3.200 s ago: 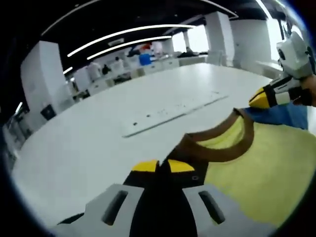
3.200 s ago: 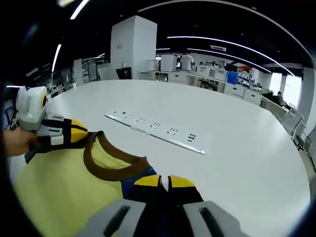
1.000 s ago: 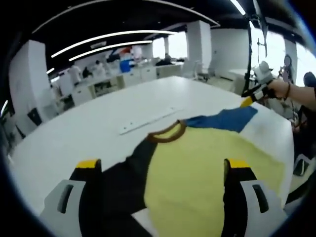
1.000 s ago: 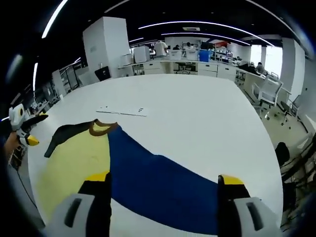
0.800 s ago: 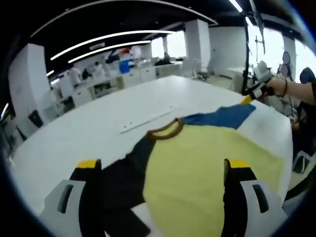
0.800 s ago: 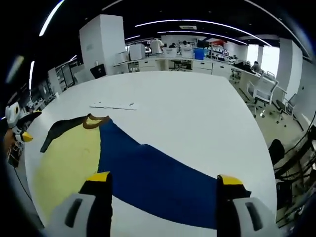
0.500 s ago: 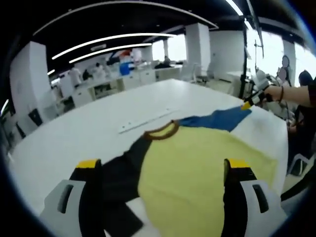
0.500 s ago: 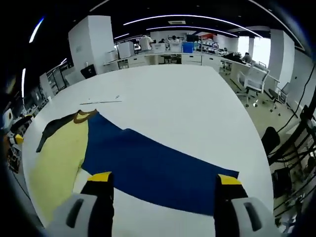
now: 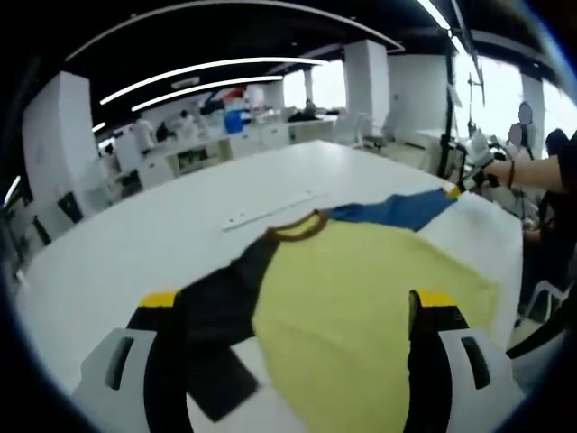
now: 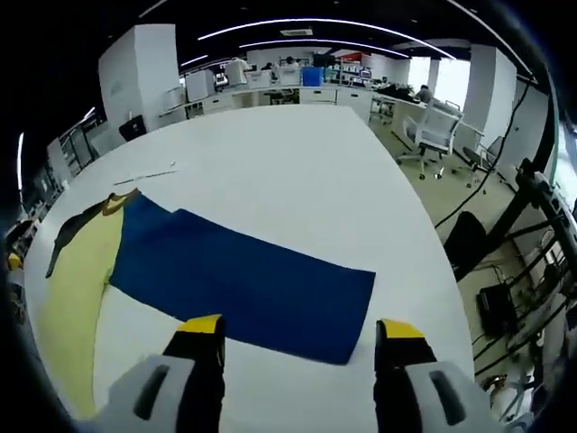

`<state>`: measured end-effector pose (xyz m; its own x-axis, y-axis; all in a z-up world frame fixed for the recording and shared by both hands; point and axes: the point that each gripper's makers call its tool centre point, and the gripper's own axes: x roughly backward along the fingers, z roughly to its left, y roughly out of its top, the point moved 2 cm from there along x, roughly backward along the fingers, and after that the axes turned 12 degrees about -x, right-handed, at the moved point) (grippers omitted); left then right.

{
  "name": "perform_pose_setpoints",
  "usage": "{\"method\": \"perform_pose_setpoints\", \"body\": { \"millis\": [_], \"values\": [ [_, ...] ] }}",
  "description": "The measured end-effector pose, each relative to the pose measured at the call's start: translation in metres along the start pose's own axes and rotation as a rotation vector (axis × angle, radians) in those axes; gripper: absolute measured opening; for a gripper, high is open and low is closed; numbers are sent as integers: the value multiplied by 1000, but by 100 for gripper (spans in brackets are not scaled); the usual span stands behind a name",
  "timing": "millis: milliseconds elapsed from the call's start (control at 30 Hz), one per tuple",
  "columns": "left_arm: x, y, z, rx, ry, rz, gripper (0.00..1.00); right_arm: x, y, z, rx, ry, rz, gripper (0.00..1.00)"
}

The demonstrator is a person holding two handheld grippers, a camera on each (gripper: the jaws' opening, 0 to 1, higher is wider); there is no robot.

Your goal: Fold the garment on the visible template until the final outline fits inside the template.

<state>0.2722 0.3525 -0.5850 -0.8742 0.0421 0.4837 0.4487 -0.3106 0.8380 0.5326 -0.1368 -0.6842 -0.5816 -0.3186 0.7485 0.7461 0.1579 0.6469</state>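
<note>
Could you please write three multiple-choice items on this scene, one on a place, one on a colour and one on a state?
1. Where does the long-sleeved yellow garment lie?
A. Flat on the white table
B. Over a chair
C. On the floor

2. What colour is the sleeve spread out before the right gripper?
A. Red
B. Blue
C. Green

3. How do the jaws of the left gripper stand?
A. Shut on the collar
B. Shut on a sleeve
C. Wide open, holding nothing

Answers:
1. A, since the left gripper view shows the garment spread on the tabletop.
2. B, since the right gripper view shows a long blue sleeve lying straight across the table.
3. C, since the two yellow-tipped jaws stand far apart with the garment lying on the table between and beyond them.
</note>
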Motion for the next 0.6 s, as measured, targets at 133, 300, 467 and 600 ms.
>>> {"method": "perform_pose_setpoints", "body": {
  "millis": [133,300,467,600],
  "values": [
    [5,1,-4,-2,8,0,99,3,-3,-3,5,-17,2,53],
    [10,5,-6,2,18,-24,99,4,-9,-12,-3,-50,20,41],
    [14,8,-6,0,25,-35,99,3,-12,-17,-12,-56,33,29],
    [16,11,-1,15,33,-56,99,1,-15,-20,-31,-69,52,24]
  ]
}}
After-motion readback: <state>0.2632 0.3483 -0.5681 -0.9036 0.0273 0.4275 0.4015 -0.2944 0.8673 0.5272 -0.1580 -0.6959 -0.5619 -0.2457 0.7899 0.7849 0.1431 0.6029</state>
